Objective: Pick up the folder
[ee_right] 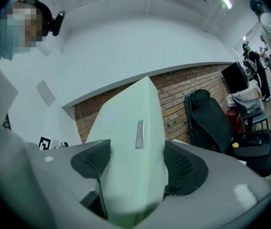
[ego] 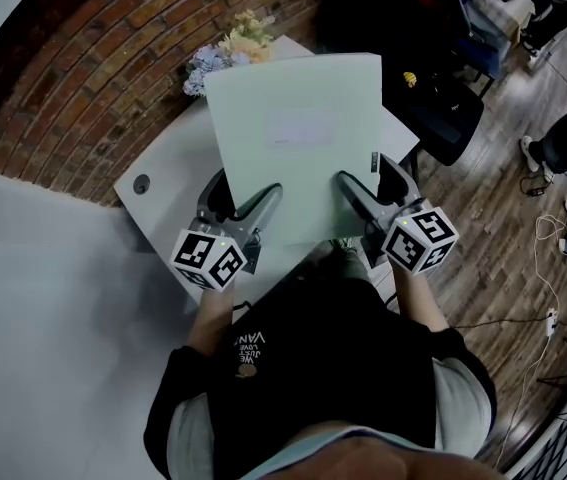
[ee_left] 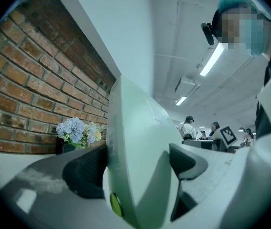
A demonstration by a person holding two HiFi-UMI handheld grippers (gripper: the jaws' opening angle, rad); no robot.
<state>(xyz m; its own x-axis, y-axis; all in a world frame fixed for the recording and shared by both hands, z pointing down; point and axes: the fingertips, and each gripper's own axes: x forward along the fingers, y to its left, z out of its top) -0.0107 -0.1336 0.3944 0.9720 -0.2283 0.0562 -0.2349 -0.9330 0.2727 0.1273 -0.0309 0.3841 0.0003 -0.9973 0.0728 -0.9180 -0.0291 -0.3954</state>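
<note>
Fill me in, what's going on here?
A person holds a claw in each hand, and both are clamped on the near edge of a pale green folder. The left claw grips near the left corner and the right claw near the right, with the folder between each one's pads. The folder looks to be held up off the white table, tilted. Flowers sit at the table's far edge by the brick wall.
</note>
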